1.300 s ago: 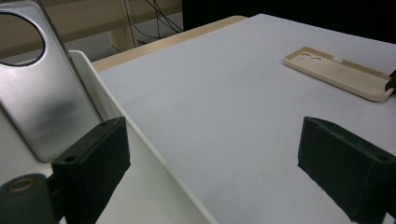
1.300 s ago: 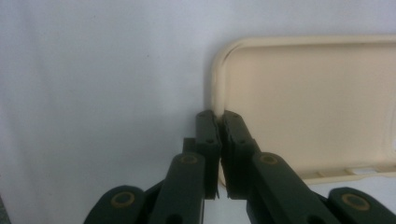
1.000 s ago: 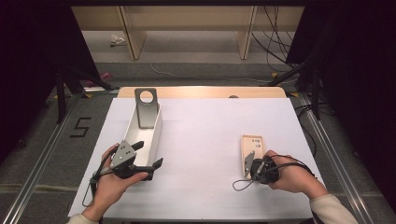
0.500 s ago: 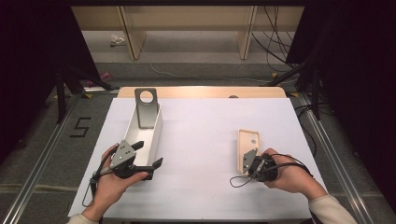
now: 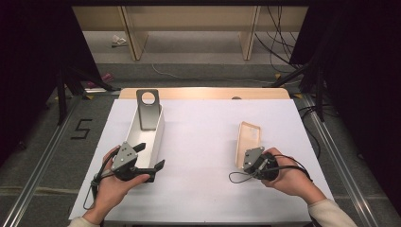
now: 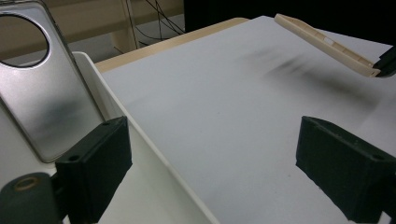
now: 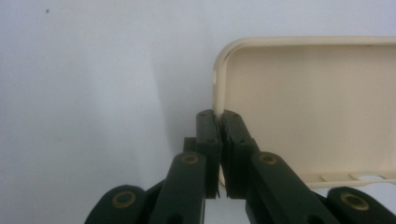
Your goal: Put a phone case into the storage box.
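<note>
Right gripper view showed the right gripper [image 7: 219, 122] with its jaws pinched tight on the side wall of a cream phone case [image 7: 317, 107]. From the high view, that case [image 5: 248, 138] sat on the right of the white table [image 5: 203, 142], its far end tilted up off the surface. On the near left, the left gripper [image 5: 142, 161] had its jaws spread wide, straddling the wall of a white tray [image 5: 158, 130] without pressing it. A grey metal plate [image 5: 148, 109] leaned in the tray's far end

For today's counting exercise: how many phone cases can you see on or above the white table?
2. A silver metallic phone case leans upright in the white tray; a cream plastic phone case is held lifted at the right.
</note>
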`<state>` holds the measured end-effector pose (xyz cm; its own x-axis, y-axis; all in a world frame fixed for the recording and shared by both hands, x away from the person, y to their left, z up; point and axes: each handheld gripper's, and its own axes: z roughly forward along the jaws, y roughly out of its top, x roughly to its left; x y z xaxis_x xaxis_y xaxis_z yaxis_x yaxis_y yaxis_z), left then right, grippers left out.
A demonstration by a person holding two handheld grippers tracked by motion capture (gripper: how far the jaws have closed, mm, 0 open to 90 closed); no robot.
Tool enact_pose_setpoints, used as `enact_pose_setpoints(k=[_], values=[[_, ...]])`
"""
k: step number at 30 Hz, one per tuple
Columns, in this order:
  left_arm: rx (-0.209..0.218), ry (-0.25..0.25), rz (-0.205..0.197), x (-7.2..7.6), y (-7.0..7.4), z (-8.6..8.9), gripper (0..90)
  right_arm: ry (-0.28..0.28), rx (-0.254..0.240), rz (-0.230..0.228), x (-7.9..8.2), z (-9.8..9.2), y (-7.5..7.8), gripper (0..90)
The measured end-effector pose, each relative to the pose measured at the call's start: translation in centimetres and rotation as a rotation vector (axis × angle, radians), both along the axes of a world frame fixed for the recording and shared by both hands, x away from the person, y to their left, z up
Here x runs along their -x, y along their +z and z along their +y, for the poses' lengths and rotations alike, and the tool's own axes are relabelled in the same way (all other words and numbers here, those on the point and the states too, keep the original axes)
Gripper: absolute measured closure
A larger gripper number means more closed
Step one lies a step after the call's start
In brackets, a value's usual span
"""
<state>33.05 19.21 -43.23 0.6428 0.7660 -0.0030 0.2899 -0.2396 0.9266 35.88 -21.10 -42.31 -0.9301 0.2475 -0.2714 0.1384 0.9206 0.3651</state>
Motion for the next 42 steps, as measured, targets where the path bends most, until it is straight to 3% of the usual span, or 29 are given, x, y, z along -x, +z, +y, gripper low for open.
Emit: enact_pose_setpoints(k=[13, 19, 29, 42], values=[[-0.001, 0.005, -0.006, 0.0, 0.2, -0.2, 11.4, 0.003, -0.051, -0.019, 0.5, 1.0, -0.2, 87.4], [-0.002, 0.017, -0.022, -0.3, 1.0, -0.6, 12.6, 0.013, -0.108, -0.048, 0.7, 1.9, -0.2, 87.3], [-0.014, -0.015, -0.015, -1.0, 2.2, -2.6, 14.9, 0.032, -0.146, -0.069, 1.2, 3.2, 0.0, 87.2], [-0.050, -0.053, 0.019, -3.2, 3.6, -6.2, 15.5, 0.046, -0.163, -0.075, 1.5, 3.9, 0.1, 87.1]])
